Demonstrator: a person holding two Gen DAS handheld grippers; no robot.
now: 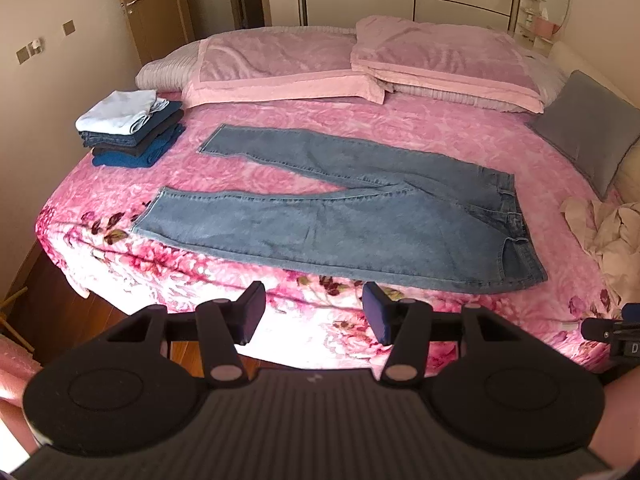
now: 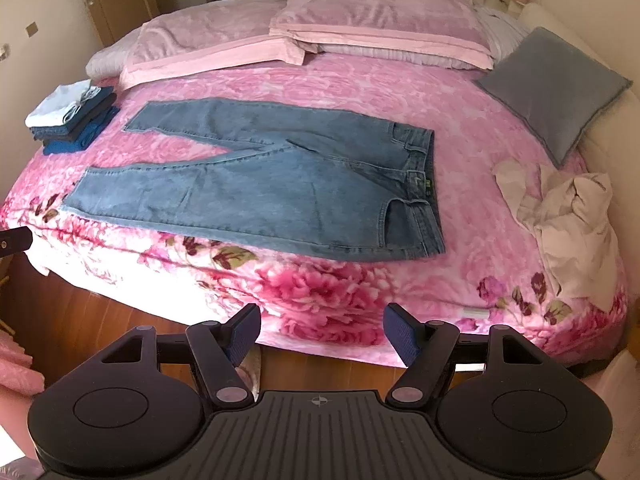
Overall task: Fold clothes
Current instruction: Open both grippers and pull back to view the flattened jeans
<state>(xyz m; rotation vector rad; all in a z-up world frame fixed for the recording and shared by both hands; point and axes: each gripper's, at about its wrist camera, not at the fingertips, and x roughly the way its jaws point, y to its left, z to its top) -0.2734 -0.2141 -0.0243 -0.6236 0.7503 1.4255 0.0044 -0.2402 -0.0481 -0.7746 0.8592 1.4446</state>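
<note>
A pair of blue jeans lies flat on the pink floral bed, legs spread to the left, waistband to the right; it also shows in the right wrist view. My left gripper is open and empty, held off the bed's front edge below the jeans. My right gripper is open and empty, also in front of the bed edge. A crumpled cream garment lies at the right of the bed. A stack of folded clothes sits at the far left of the bed.
Two pink pillows lie at the head of the bed. A grey cushion leans at the right edge. Wooden floor lies below the bed's front edge. A door and wardrobe stand behind the bed.
</note>
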